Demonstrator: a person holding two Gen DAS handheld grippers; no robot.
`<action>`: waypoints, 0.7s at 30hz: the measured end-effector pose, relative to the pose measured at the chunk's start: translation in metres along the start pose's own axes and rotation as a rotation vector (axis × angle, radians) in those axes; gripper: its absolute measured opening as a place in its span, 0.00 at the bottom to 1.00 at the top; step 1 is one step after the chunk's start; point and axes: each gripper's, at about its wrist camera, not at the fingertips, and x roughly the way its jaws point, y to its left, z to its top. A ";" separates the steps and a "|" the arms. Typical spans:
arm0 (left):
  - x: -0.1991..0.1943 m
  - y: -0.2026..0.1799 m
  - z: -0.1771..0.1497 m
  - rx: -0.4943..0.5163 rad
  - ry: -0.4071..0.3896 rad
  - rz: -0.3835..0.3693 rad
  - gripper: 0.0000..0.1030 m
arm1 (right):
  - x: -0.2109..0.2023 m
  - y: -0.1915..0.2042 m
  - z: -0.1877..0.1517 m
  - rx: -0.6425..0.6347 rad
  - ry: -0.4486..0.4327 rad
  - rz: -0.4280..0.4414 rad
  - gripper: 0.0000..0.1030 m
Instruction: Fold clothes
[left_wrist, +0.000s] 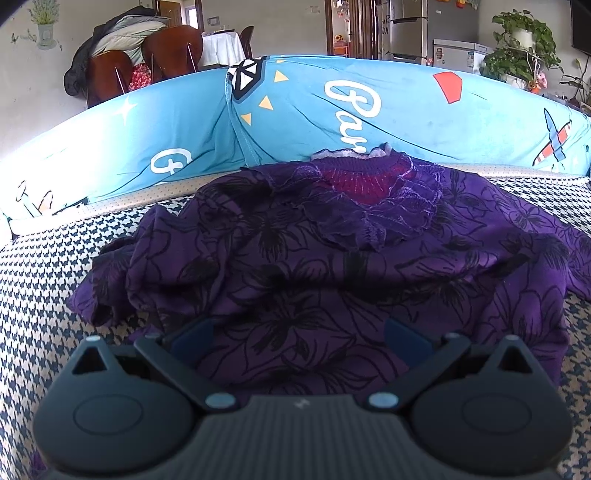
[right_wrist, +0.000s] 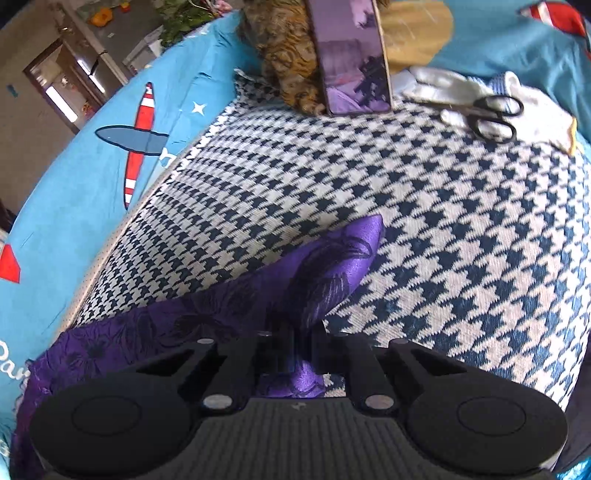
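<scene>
On the blue-and-white houndstooth knitted sofa cover (right_wrist: 461, 206) the purple floral-print blouse (left_wrist: 314, 266) lies spread, collar at twelve o'clock. The left gripper (left_wrist: 297, 338) hovers wide open, empty, over its hem. The right gripper (right_wrist: 295, 343) is pinched on a sleeve tip pointing toward one o'clock.

White script "Pan…" on blue sheet (left_wrist: 369, 110)

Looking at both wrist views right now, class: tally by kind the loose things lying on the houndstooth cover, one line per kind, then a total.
Purple floral garment: 1
Black-handled scissors: 1
White cloth under the scissors: 1
Phone propped upright at the back: 1
Total: 4
</scene>
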 end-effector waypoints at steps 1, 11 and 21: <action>0.000 0.000 0.000 -0.003 -0.001 0.001 1.00 | -0.008 0.003 0.001 -0.014 -0.050 -0.010 0.08; -0.001 -0.002 0.000 0.011 0.001 -0.003 1.00 | -0.049 0.007 0.017 -0.063 -0.299 -0.070 0.17; -0.001 -0.001 -0.001 0.013 0.002 -0.002 1.00 | -0.060 -0.048 0.028 0.148 -0.261 -0.103 0.19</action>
